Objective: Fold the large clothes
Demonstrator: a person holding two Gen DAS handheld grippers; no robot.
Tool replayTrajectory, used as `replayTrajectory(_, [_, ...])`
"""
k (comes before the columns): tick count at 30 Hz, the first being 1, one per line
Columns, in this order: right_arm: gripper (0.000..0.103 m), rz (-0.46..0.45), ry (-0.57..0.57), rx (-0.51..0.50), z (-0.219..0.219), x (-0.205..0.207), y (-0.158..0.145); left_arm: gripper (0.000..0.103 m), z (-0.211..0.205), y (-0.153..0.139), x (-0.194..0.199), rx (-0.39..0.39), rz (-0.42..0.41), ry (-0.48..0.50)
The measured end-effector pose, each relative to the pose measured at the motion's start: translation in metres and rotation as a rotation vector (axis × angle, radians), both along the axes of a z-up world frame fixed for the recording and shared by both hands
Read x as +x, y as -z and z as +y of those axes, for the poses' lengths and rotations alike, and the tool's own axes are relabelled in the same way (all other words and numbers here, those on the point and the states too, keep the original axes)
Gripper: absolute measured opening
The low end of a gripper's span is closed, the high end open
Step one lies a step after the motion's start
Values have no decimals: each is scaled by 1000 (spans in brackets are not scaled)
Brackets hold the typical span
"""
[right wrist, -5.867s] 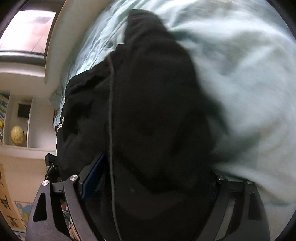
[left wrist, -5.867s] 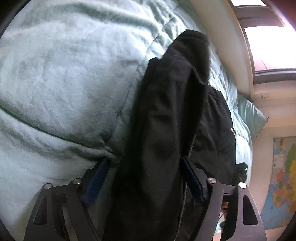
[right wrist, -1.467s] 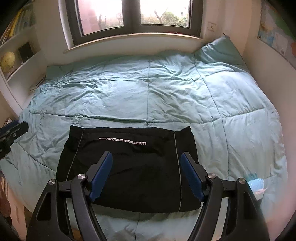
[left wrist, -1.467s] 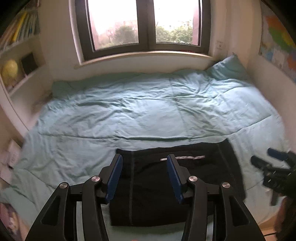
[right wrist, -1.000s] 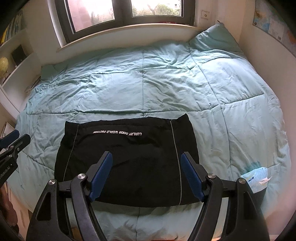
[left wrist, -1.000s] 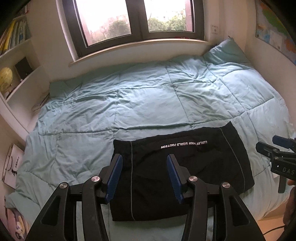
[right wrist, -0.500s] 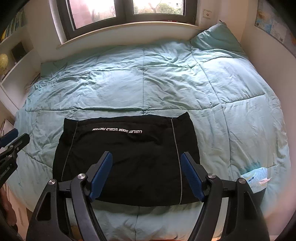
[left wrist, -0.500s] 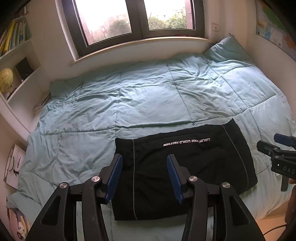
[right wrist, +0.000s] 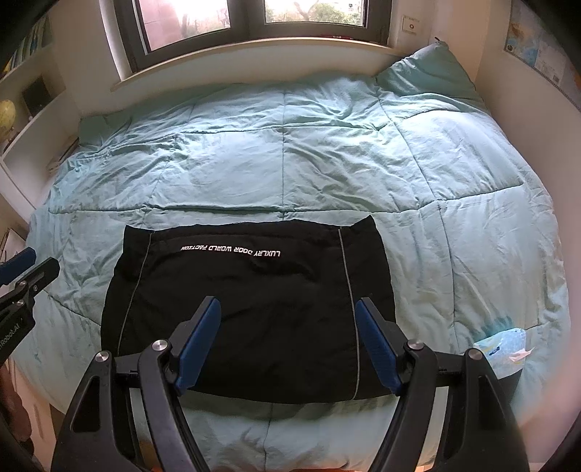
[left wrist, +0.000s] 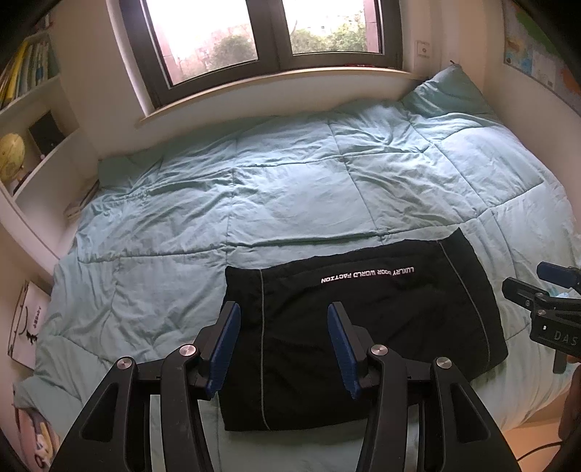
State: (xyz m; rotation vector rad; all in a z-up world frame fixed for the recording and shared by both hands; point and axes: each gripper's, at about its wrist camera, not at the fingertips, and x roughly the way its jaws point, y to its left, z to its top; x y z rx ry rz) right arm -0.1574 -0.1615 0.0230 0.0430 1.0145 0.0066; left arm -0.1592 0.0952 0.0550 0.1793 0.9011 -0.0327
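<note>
- Folded black garment (right wrist: 247,312) lying flat near the front edge of the bed, on the teal quilt (right wrist: 290,145); white lettering across its far side, thin pale seam lines down both sides.
- Left gripper (left wrist: 283,345) held above the garment's left part, fingers apart with nothing between the blue pads, clear of the cloth.
- Right gripper (right wrist: 287,337) above the garment's near middle, fingers spread wider, also empty.
- Small light-blue packet (right wrist: 504,345) at the bed's front right corner, apart from the garment.
- Pillow (right wrist: 428,69) propped in the far right corner below the window (right wrist: 247,18).
</note>
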Motion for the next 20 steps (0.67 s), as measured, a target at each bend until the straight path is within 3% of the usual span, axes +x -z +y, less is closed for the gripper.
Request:
replayTrajectory(15, [78,29,-6,14,4,3,10,57,8,11,5,2,22,-30])
replayTrajectory(20, [78,38,-8,11,7,3,14,57,23,16,9,-69,50,-58])
